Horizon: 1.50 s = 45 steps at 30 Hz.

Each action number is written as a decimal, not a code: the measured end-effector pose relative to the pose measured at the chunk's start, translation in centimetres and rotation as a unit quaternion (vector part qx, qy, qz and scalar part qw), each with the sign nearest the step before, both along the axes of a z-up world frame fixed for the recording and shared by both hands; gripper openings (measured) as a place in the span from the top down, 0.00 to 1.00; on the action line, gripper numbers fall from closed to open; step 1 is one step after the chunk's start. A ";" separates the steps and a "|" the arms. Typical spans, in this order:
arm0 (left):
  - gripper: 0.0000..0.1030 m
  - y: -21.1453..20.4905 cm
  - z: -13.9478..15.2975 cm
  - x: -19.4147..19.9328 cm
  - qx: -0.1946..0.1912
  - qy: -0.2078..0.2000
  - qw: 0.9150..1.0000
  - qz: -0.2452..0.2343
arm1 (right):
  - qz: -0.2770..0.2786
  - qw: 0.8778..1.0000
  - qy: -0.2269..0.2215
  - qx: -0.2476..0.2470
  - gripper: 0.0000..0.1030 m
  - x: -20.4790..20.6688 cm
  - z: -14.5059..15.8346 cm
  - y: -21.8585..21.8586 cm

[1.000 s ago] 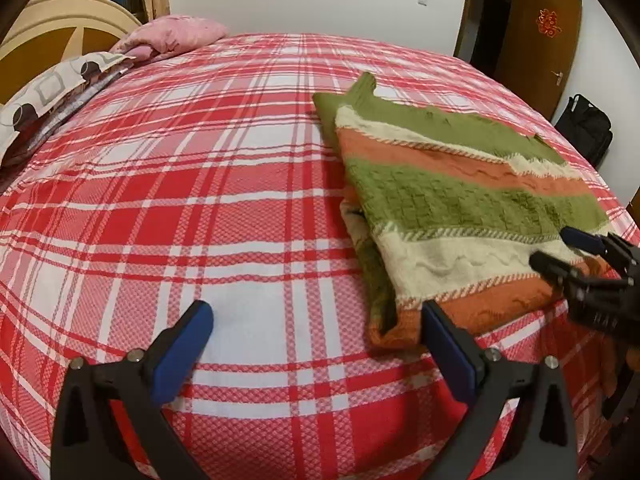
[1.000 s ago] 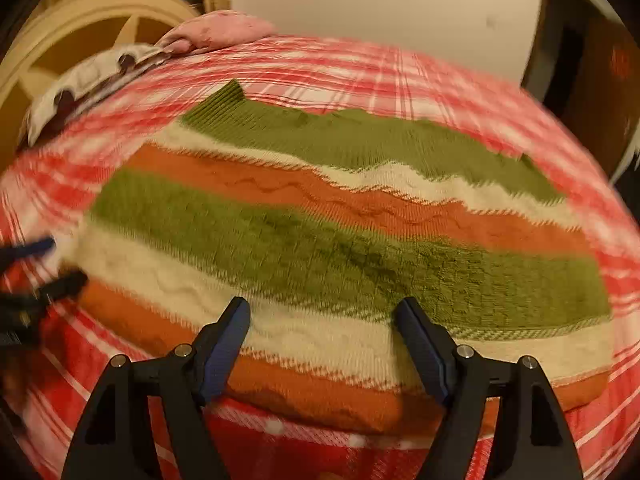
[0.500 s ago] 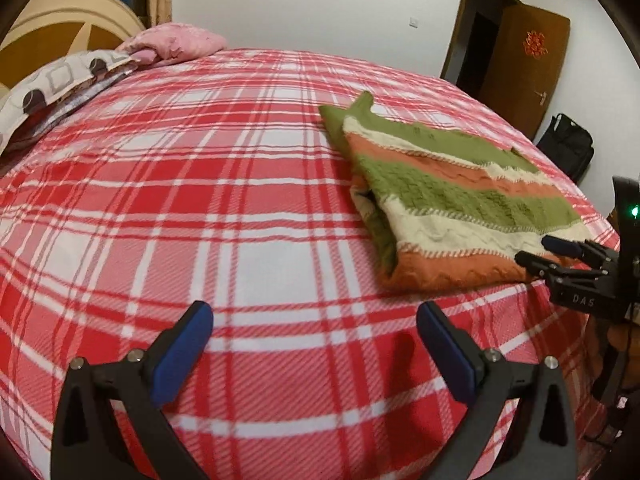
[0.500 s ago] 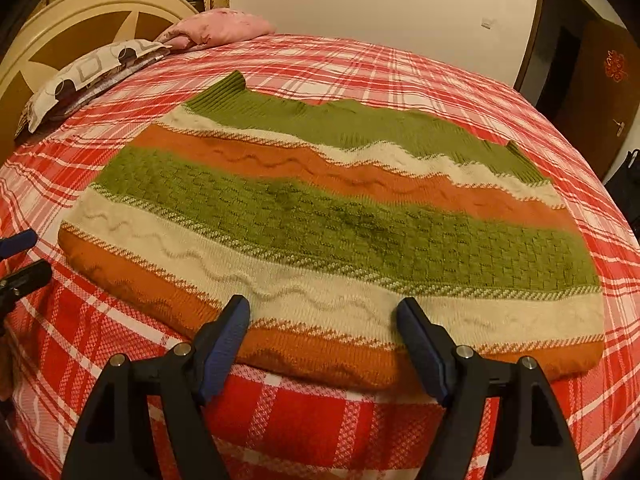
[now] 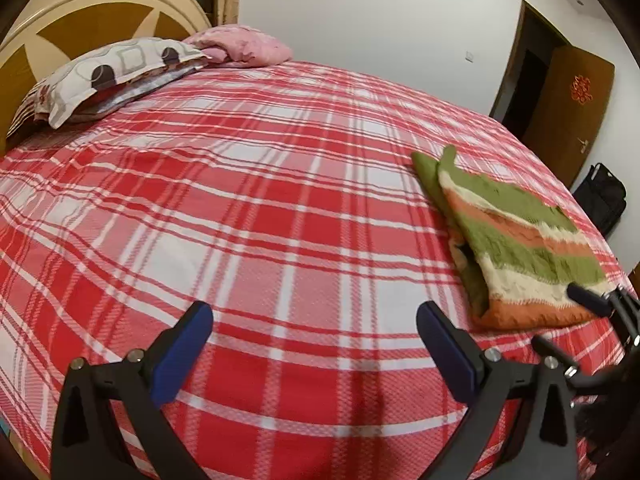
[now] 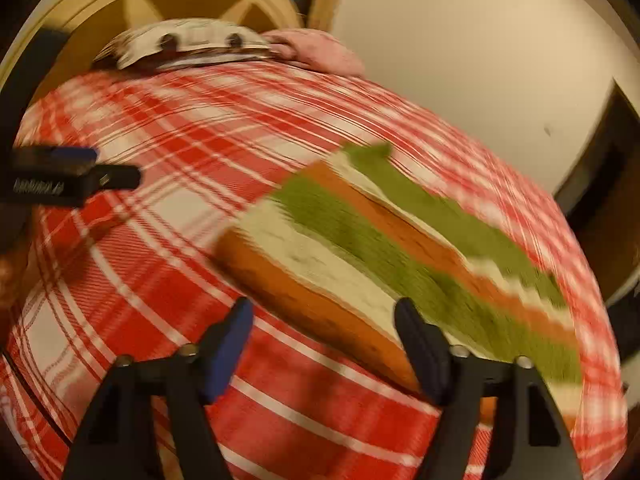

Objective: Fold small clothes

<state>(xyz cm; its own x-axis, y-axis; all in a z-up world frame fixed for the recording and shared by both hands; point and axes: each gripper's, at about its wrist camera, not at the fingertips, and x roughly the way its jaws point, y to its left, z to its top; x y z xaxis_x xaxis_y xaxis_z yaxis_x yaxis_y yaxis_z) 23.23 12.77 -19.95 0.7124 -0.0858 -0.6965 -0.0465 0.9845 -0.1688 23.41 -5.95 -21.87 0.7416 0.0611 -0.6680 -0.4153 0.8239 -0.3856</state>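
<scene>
In your left wrist view, your left gripper [image 5: 314, 346] sits at the bottom of the frame with its blue-padded fingers [image 5: 182, 354] spread wide and nothing between them, above the red plaid bedspread [image 5: 248, 216]. The folded striped sweater [image 5: 516, 236] lies flat on the bed at the right of the frame, its green, orange and cream bands showing and its orange hem nearest the camera. At the right edge, one finger of your right gripper [image 5: 588, 300] pokes in just over the sweater's near corner. A patterned pillow [image 5: 108, 76] and a pink cloth [image 5: 244, 46] rest by the headboard [image 5: 92, 24] in the upper left; a brown door [image 5: 568, 108] and a dark bag [image 5: 600, 200] stand at the upper right.

In your right wrist view, which is motion-blurred, your right gripper [image 6: 324, 334] also shows wide-spread fingers gripping nothing. The sweater [image 6: 392, 240] runs diagonally from centre to lower right, its orange edge just beyond and partly behind the right finger [image 6: 420, 344]. Your left gripper [image 6: 72, 178] shows at the left edge, well apart from the sweater; from here you cannot tell its opening.
</scene>
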 end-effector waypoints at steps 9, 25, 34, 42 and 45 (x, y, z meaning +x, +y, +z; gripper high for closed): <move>0.00 2.4 0.4 0.4 -0.039 -0.002 0.999 0.002 | 0.036 0.996 -0.037 -0.068 0.34 0.6 -1.7 3.5; 0.00 1.1 1.6 7.6 -0.107 0.025 0.991 -0.077 | 0.024 0.998 -0.036 -0.037 0.84 1.8 -2.0 2.9; 0.00 -6.4 1.5 16.6 -0.124 0.060 0.978 -0.157 | 0.027 0.999 -0.023 -0.005 0.85 1.9 -1.7 1.6; 0.10 -10.7 -1.4 20.7 -0.114 0.106 0.971 -0.182 | 0.011 1.000 -0.021 0.018 0.86 3.4 -1.1 -0.7; 0.17 -11.3 -1.0 20.8 -0.095 0.086 0.973 -0.190 | 0.014 1.000 -0.020 0.019 0.86 3.9 -1.3 -1.1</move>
<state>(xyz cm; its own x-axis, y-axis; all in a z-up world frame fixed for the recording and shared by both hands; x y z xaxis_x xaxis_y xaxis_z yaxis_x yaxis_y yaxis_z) 44.03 1.49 -20.98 0.4778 -0.4596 -0.7486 0.2717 0.8877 -0.3717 27.28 -7.09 -23.17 0.7650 0.1066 -0.6351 -0.4235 0.8262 -0.3716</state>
